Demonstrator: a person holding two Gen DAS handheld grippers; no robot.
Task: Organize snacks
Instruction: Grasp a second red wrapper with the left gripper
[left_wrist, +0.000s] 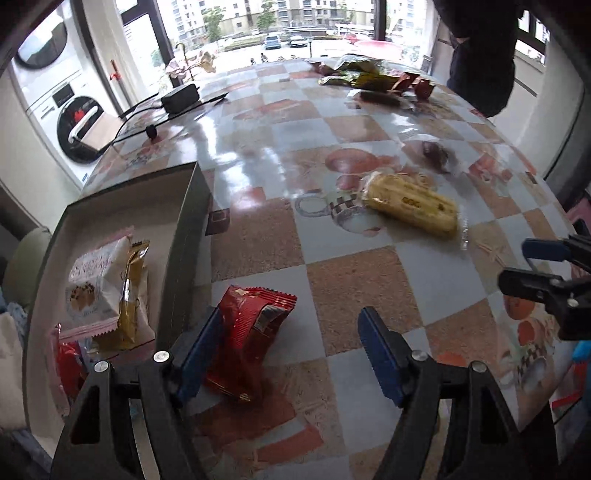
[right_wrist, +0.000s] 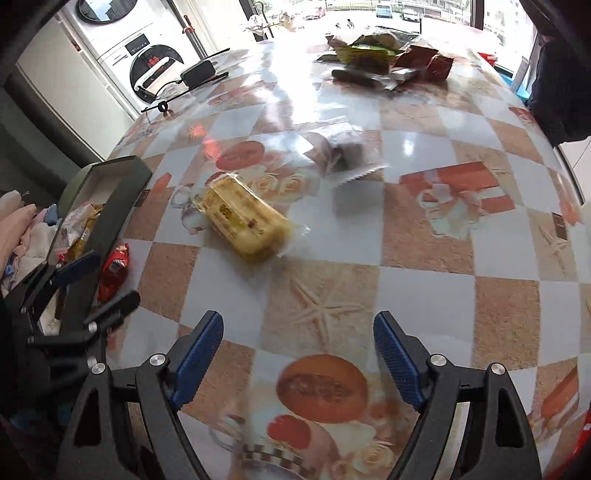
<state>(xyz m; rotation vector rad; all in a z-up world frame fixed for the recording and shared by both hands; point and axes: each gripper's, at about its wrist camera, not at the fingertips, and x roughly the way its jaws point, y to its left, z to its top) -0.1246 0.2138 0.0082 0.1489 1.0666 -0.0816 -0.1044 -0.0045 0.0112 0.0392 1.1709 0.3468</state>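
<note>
A round tabletop with a shiny cloth of brown and white squares stands by big windows, and a washing machine sits at the far left. On the left edge of the tabletop is an open box. Some snacks are already in it: a white cookie pack, a gold packet and a red packet. Just beside the box, outside its wall, a red snack packet lies on the tabletop. The left gripper hangs over it with its jaws wide apart. The packet is next to the left jaw, but nothing is held. More to the right lies a yellow cake in clear wrap, and near it a dark snack in a clear wrapper. The right gripper hovers over bare tabletop, its jaws wide apart and empty too. Far back sits a pile of green and red snack bags. So I think the job is only partly done. A few snacks are in the box, but the red packet, the yellow cake, the dark snack and the whole pile still need to go in.
</note>
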